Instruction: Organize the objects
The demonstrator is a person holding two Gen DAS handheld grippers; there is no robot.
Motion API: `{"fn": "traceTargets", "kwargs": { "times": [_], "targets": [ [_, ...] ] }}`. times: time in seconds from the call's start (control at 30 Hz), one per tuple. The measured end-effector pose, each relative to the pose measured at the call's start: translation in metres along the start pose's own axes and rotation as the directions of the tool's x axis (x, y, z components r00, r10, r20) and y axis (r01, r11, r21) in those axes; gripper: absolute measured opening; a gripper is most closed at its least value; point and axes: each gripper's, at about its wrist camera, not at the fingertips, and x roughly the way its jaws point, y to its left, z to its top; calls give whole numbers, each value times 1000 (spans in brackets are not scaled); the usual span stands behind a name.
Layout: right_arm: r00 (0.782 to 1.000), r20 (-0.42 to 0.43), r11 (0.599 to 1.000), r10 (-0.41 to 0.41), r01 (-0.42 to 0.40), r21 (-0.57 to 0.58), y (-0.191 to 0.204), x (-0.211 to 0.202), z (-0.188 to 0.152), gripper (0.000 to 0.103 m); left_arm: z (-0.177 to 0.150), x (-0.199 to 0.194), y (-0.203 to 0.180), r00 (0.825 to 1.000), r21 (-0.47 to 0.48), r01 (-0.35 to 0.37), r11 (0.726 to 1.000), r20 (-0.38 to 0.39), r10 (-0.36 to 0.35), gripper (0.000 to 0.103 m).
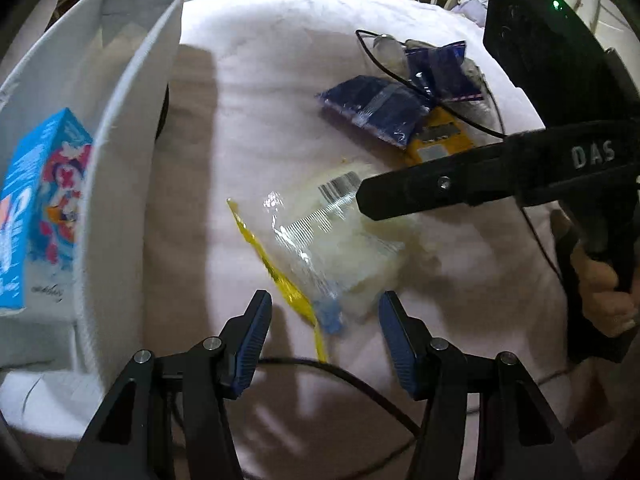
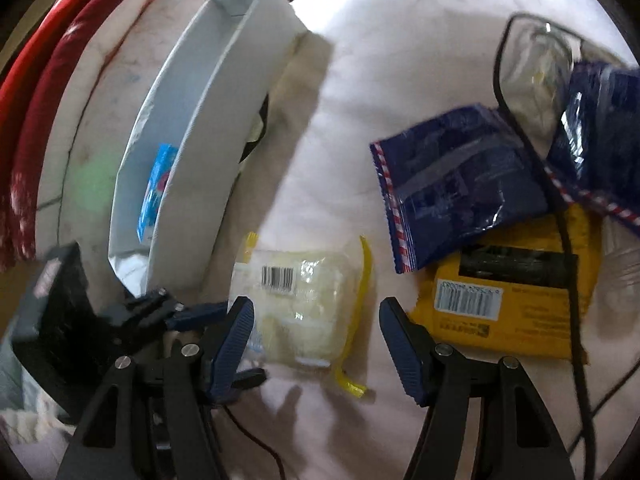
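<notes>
White cloth [image 1: 280, 60]; clear packet [image 1: 340, 236] beside box [image 1: 132, 128]; both grippers' jaws spread, seemingly empty.

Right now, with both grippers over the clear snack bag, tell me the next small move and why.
Probably ease the left gripper forward and close on the clear snack bag. Its open fingers already straddle the bag's near end, and the white box with the blue carton stands just to its left. The right gripper is open too.

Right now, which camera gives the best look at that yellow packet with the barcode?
The right wrist view: the yellow packet lies close, its barcode and black panel plain, with only a blue packet covering its top. The left wrist view shows just a small piece, hidden by blue packets and the right claw.
</notes>
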Motion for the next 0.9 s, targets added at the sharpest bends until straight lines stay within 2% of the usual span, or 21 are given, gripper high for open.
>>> {"fn": "traceTargets", "kwargs": {
  "times": [0.03, 0.13, 0.17, 0.23, 0.33, 0.53, 0.9],
  "targets": [
    [1000, -7, 1000, 9, -9, 16, -3, 3, 1, 60, 2, 3, 2, 1000, -17, 28, 999, 2, -28, 44],
    [999, -24, 999, 32, -31, 36, -7, 6, 2, 57, 9, 5, 7, 995, -67, 89, 994, 45, -86, 39],
    [998, -67, 1000, 18, -20, -23, -6, 4, 1, 57, 11, 5, 6, 995, -62, 88, 994, 58, -85, 39],
    [999, -44, 998, -24, 21, -65, 1, 0, 1, 57, 13, 8, 3, 994, -49, 88, 995, 76, -84, 39],
    [996, -26, 990, -88, 84, -112, 5, -1, 1, 57, 12, 15, -1, 994, -44, 77, 996, 81, -73, 39],
    [992, -5, 980, -129, 127, -150, 5, 5, -2, 55, 4, 16, -6, 994, -15, 27, 1000, 104, -26, 45],
    [994, -13, 985, -111, 108, -134, -2, 5, -2, 55, -9, 9, -8, 994, 7, -24, 1000, 110, 23, 46]
  ]
}}
